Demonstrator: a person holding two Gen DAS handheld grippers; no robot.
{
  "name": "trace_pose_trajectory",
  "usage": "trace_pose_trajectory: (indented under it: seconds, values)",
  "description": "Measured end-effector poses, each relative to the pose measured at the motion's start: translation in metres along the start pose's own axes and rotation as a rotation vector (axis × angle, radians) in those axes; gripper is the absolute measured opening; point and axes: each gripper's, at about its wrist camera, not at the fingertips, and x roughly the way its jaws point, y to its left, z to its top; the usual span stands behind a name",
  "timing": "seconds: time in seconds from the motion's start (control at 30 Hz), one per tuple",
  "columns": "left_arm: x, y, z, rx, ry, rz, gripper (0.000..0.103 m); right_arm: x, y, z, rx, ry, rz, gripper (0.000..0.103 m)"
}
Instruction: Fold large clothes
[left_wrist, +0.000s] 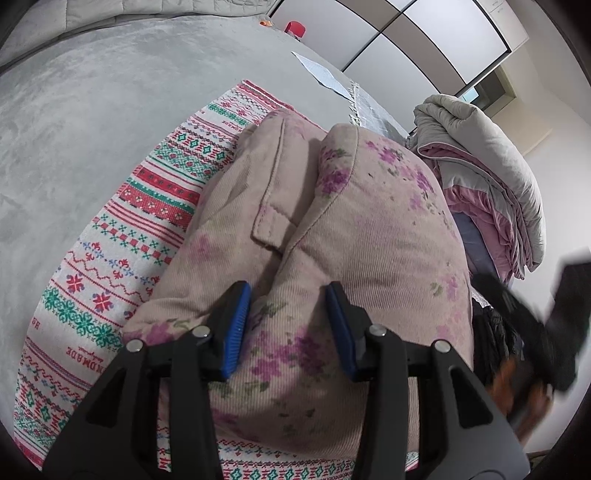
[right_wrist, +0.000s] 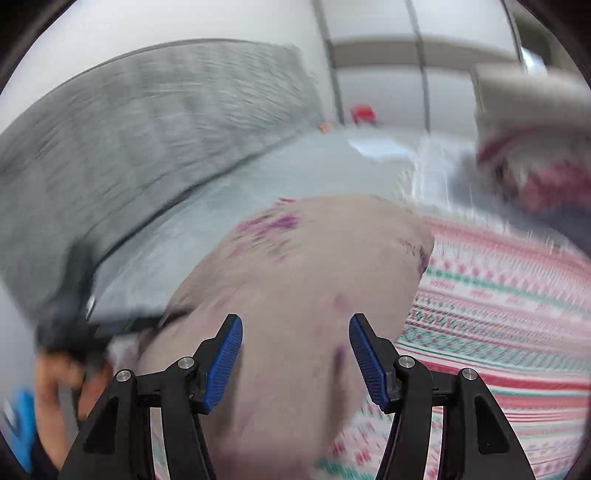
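The pink floral garment (left_wrist: 332, 229), a ribbed corduroy-like piece w/ purple flowers, is seen folded into a thick bundle on a patterned cloth (left_wrist: 122, 266) (red/green/white bands), which is spread over a grey bed surface (left_wrist: 92, 110).

Left wrist view: sharp. The left gripper (left_wrist: 290, 325) is seen low over the near end of the bundle, blue pads apart, fabric between them; whether the pads press the cloth cannot be told. A flap or pocket edge on the garment is shown only here, as are a piled grey-and-pink duvet (left_wrist: 491, 177) at the right, a white paper sheet (left_wrist: 325, 74) and a small red object (left_wrist: 295, 28) at the far edge of the bed. At the right margin a blurred dark shape is caught; what it is cannot be told.

Right wrist view: heavily motion-blurred. The right gripper (right_wrist: 295, 350) is shown w/ jaws wide apart, nothing clamped; the garment lies beyond the pads, not touched. Only here a grey quilted headboard or cover (right_wrist: 147, 122) is seen at the left, plus a hand (right_wrist: 59, 384) at the lower left, gripping something black.
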Motion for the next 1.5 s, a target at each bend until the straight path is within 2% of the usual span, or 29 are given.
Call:
trace_pose_trajectory:
  seconds: [0.07, 0.13, 0.17, 0.2, 0.3, 0.4, 0.5, 0.63, 0.73, 0.8, 0.9, 1.07, 1.17, 1.3, 1.37, 1.5]
  values:
    - [0.000, -0.001, 0.000, 0.009, 0.001, 0.006, 0.046, 0.027, -0.007, 0.019, 0.066, 0.043, 0.000, 0.063]
    - [0.000, -0.002, -0.001, 0.020, 0.004, 0.007, 0.046, 0.045, -0.013, 0.034, 0.101, 0.055, -0.039, 0.063]
    - [0.000, -0.003, -0.001, 0.025, 0.005, 0.012, 0.046, 0.061, -0.013, 0.043, 0.107, 0.093, -0.050, 0.065]
    - [0.000, -0.004, -0.002, 0.032, 0.004, 0.027, 0.046, 0.074, -0.006, 0.052, 0.083, 0.138, -0.056, 0.068]
    - [0.004, -0.008, -0.004, 0.062, 0.008, 0.095, 0.045, 0.128, 0.017, 0.042, -0.124, 0.320, -0.165, 0.068]
    - [0.005, -0.006, -0.001, 0.050, 0.012, 0.094, 0.045, 0.150, 0.027, 0.035, -0.203, 0.363, -0.183, 0.068]
    - [0.005, -0.001, -0.001, 0.031, 0.011, 0.079, 0.045, 0.152, 0.036, 0.028, -0.235, 0.342, -0.226, 0.068]
    - [0.005, -0.001, -0.004, 0.025, 0.007, 0.056, 0.046, 0.115, 0.027, 0.027, -0.174, 0.212, -0.235, 0.067]
    - [0.004, -0.001, -0.002, 0.028, 0.009, 0.042, 0.046, 0.059, 0.024, 0.020, -0.130, 0.140, -0.155, 0.068]
    - [0.004, 0.002, -0.001, 0.016, 0.013, 0.030, 0.046, 0.017, 0.027, 0.001, -0.133, 0.103, -0.099, 0.068]
    - [0.004, -0.002, -0.002, 0.027, 0.010, 0.045, 0.046, -0.011, 0.029, -0.034, -0.152, 0.113, -0.079, 0.067]
    - [0.007, -0.009, -0.006, 0.058, 0.003, 0.098, 0.046, -0.010, 0.025, -0.071, -0.110, 0.126, -0.078, 0.067]
    - [0.010, -0.008, -0.006, 0.057, 0.003, 0.112, 0.046, 0.003, 0.033, -0.081, -0.162, 0.134, -0.110, 0.067]
    - [0.009, -0.009, -0.007, 0.060, 0.000, 0.108, 0.046, 0.005, 0.030, -0.091, -0.147, 0.113, -0.099, 0.067]
    - [0.004, -0.006, -0.006, 0.043, -0.011, 0.067, 0.046, 0.001, 0.027, -0.090, -0.123, 0.108, -0.089, 0.067]
    - [-0.025, 0.017, 0.000, -0.098, -0.017, -0.093, 0.048, -0.015, 0.009, -0.083, -0.003, 0.069, -0.026, 0.070]
